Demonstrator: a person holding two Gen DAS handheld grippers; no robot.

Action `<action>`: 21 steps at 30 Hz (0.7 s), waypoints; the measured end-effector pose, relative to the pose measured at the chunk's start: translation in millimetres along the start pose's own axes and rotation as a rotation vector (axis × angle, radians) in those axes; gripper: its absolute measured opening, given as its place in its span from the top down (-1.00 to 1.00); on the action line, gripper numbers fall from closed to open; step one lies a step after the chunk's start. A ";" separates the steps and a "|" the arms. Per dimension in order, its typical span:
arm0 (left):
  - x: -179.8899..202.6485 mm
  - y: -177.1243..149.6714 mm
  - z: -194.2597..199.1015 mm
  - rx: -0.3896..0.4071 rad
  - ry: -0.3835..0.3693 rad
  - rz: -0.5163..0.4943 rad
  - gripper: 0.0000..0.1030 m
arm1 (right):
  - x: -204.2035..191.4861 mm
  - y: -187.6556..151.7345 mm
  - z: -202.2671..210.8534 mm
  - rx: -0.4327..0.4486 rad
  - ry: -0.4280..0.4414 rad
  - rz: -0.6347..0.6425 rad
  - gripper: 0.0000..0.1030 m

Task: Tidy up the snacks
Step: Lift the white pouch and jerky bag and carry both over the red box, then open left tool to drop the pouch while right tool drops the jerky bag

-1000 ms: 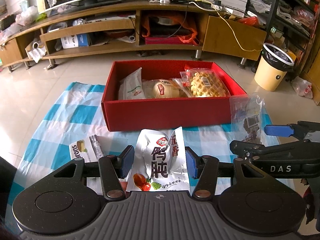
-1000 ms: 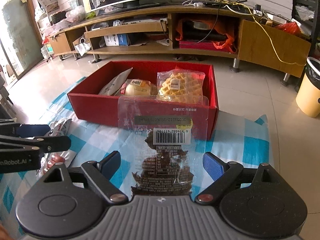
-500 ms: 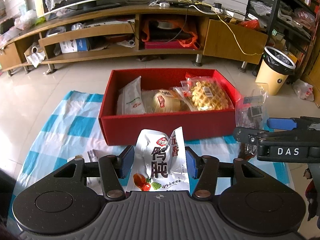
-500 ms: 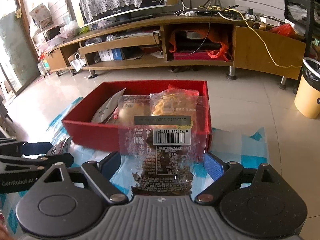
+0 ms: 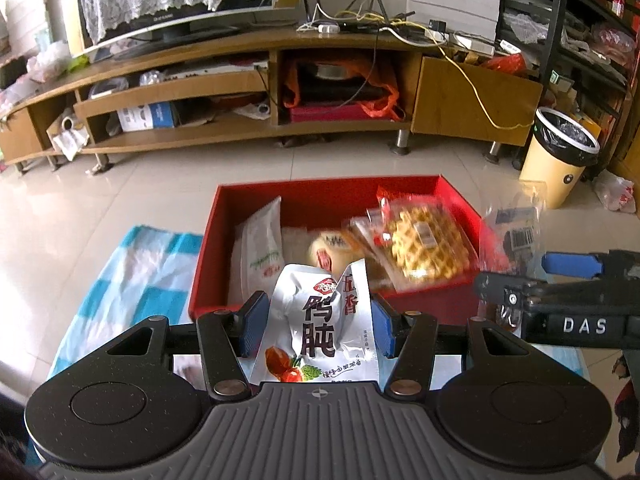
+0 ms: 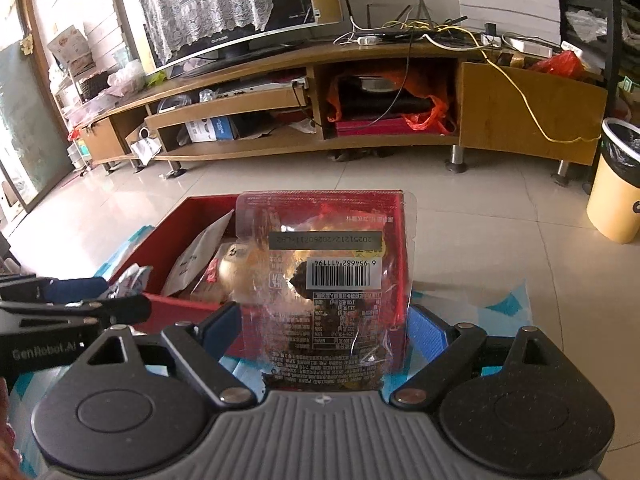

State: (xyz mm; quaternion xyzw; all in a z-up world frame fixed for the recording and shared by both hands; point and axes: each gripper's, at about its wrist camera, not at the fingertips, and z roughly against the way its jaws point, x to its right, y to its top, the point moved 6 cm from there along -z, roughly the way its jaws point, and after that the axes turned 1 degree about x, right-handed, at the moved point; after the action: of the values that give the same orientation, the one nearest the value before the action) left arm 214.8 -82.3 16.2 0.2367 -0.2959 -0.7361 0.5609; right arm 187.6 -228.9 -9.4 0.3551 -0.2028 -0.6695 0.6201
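Spreading over pale glossy floor tiles (image 5: 120, 208), a blue-and-white checked cloth (image 5: 132, 268) carries the open red cardboard box (image 5: 320, 200), above whose near edge the left gripper (image 5: 318, 322) clamps a silver snack pouch (image 5: 320, 328) and the right gripper (image 6: 324, 330) a clear barcoded packet (image 6: 326, 280), facing a long wooden TV cabinet (image 5: 248, 80).

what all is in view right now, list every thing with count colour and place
red box: 1, red, on the checked cloth, open top
white packet: 1, white, standing in the box's left part
round bun pack: 1, pale yellow, middle of the box
waffle pack: 1, golden in clear wrap, right part of the box
silver snack pouch: 1, silver with black and red print, between the left gripper's pads
clear snack bag: 1, clear with dark contents and a barcode, between the right gripper's pads
checked cloth: 1, blue and white, on the floor
bin: 1, cream, right of the TV stand
TV stand: 1, wooden, behind
left gripper: 1, black with blue pads
right gripper: 1, black with blue pads
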 end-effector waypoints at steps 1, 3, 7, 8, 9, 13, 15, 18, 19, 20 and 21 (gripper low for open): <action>-0.3 3.3 -2.1 0.003 0.002 -0.001 -0.20 | 1.3 2.2 -1.6 0.002 -0.004 -0.003 -0.72; -0.9 10.7 -7.5 0.010 0.006 -0.005 -0.20 | 3.6 7.6 -5.0 0.008 -0.008 -0.007 -0.72; -1.5 21.9 -22.3 0.012 0.023 -0.017 -0.20 | 7.5 21.3 -15.2 0.023 -0.017 -0.014 -0.72; -2.0 24.2 -26.5 0.012 0.029 -0.018 -0.20 | 7.6 25.6 -19.5 0.025 -0.019 -0.012 -0.72; -2.4 26.9 -31.4 0.010 0.035 -0.018 -0.20 | 7.4 29.8 -23.4 0.030 -0.022 -0.010 -0.72; -4.5 35.6 -48.0 0.006 0.059 -0.025 -0.20 | 1.2 46.1 -36.7 0.058 -0.018 0.014 -0.72; -5.7 39.1 -56.6 0.002 0.079 -0.033 -0.22 | -2.3 51.5 -46.0 0.065 -0.012 0.024 -0.72; -6.8 41.5 -66.5 -0.003 0.101 -0.038 -0.30 | -1.6 52.5 -61.5 0.051 -0.006 0.044 -0.59; -7.2 41.7 -68.5 -0.003 0.107 -0.037 -0.37 | 0.1 52.6 -65.8 0.039 -0.002 0.039 -0.59; -7.7 41.6 -69.9 -0.003 0.109 -0.033 -0.47 | 2.2 52.8 -67.9 0.036 0.000 0.031 -0.59; -7.5 41.1 -70.1 -0.004 0.108 -0.029 -0.48 | 4.0 53.7 -68.7 0.038 0.000 0.027 -0.59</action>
State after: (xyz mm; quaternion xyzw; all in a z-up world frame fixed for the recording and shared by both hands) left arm 292.6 -95.0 -4.8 0.2791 -0.2601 -0.7311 0.5657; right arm 274.5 -229.2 -17.8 0.3640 -0.2201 -0.6571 0.6224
